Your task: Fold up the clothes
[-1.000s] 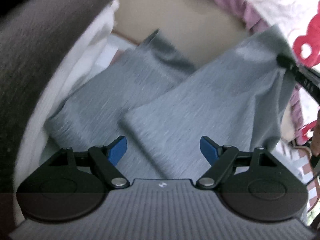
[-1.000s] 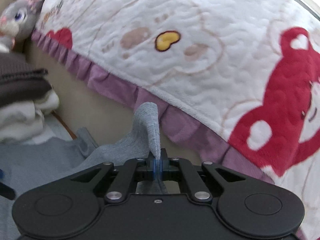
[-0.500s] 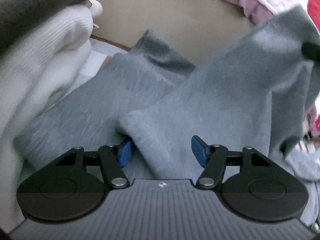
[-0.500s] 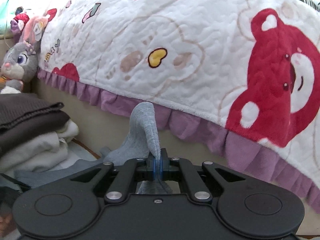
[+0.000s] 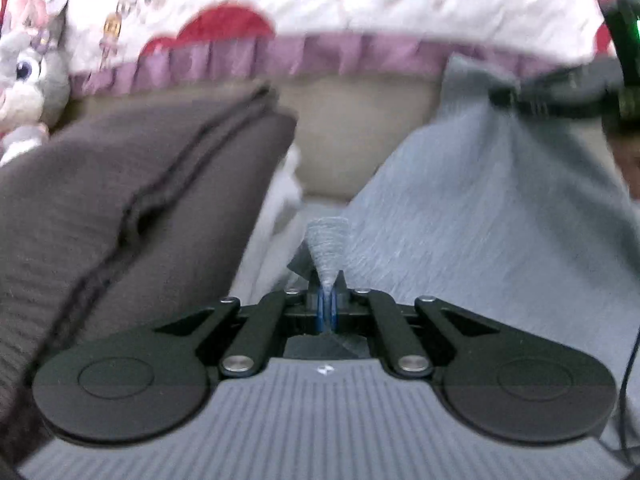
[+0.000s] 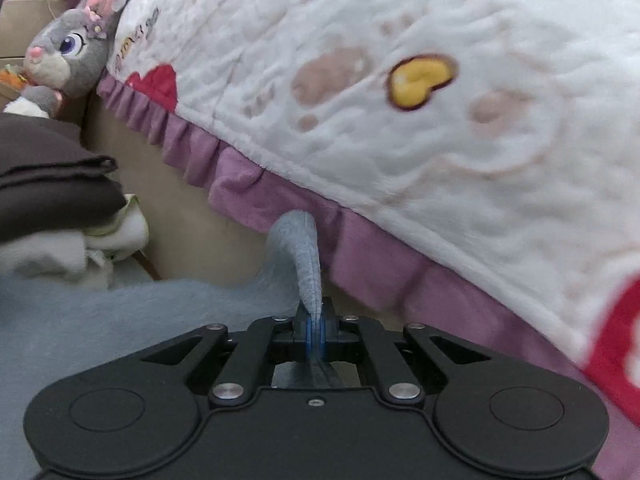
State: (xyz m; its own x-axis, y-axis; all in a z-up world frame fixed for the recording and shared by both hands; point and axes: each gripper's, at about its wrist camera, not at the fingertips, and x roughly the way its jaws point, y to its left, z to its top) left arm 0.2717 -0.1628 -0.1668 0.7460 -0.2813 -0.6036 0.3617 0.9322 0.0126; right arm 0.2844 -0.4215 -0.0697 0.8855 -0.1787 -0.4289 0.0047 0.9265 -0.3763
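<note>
The left claw has just closed on the grey garment, joining the right claw's grip, ready for folding.

- Our right hand-held gripper has its blue pads pinched together on a fold of the grey garment, which rises in a curl just ahead of them.
- The rest of the grey cloth spreads away to the lower left.
- At the left we see a stack of folded clothes, dark brown over white.
- A white quilt with a purple frill fills the right; a plush rabbit sits at its upper left.
</note>
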